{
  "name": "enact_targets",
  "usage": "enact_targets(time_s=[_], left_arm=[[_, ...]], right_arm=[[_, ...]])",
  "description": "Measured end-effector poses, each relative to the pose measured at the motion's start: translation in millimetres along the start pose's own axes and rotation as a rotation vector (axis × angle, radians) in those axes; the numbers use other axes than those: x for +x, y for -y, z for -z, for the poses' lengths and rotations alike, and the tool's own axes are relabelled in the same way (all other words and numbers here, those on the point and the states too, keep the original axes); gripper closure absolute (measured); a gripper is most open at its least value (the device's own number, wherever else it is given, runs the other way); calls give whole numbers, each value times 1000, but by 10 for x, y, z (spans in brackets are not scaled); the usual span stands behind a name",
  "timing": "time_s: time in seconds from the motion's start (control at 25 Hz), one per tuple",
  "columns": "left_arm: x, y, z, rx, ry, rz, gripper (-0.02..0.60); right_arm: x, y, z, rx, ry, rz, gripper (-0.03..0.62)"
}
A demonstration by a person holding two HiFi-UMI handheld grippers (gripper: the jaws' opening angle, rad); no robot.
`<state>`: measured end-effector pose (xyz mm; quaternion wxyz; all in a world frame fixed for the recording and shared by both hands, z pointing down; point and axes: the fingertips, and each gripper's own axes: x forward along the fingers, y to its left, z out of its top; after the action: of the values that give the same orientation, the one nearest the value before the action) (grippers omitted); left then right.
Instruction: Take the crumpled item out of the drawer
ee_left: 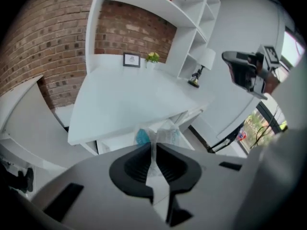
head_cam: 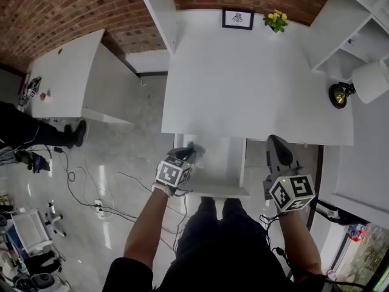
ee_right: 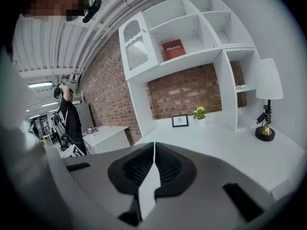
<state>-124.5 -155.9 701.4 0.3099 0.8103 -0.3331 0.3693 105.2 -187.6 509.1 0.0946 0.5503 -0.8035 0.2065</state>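
Observation:
The crumpled item (head_cam: 195, 148) is a wad of clear and blue plastic wrap. It hangs above the left rear corner of the open white drawer (head_cam: 226, 191), which is pulled out under the white desk (head_cam: 243, 84). My left gripper (head_cam: 185, 152) is shut on it; in the left gripper view the wrap (ee_left: 168, 135) bulges out past the closed left gripper (ee_left: 154, 145). My right gripper (head_cam: 277, 146) hovers to the right of the drawer. In the right gripper view, the right gripper (ee_right: 154, 147) is shut, holds nothing, and faces the desk top.
On the desk's far edge stand a framed picture (head_cam: 237, 19) and a yellow flower pot (head_cam: 275, 20); a lamp (head_cam: 371, 81) and shelves are at the right. A second white table (head_cam: 64, 75), floor cables (head_cam: 91, 187) and a person (head_cam: 30, 129) are to the left.

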Motion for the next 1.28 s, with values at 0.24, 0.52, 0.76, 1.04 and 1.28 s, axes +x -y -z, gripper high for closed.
enact_targets(time_s=[0.24, 0.52, 0.76, 1.04, 1.28], left_arm=[[-280, -205, -649, -74, 104, -56, 548], [-140, -426, -1312, -126, 129, -71, 546], [245, -751, -1446, -237, 85, -96, 546], [512, -876, -1559, -316, 97, -82, 545], [456, -780, -1706, -298, 164, -85, 440]], right_arm=[[-101, -44, -254, 4, 44, 2, 588], [-115, 83, -376, 63, 60, 30, 591], [-134, 246, -348, 87, 47, 79, 591], [-194, 447, -218, 110, 31, 131, 591], [-225, 492, -217, 114, 37, 139, 591]])
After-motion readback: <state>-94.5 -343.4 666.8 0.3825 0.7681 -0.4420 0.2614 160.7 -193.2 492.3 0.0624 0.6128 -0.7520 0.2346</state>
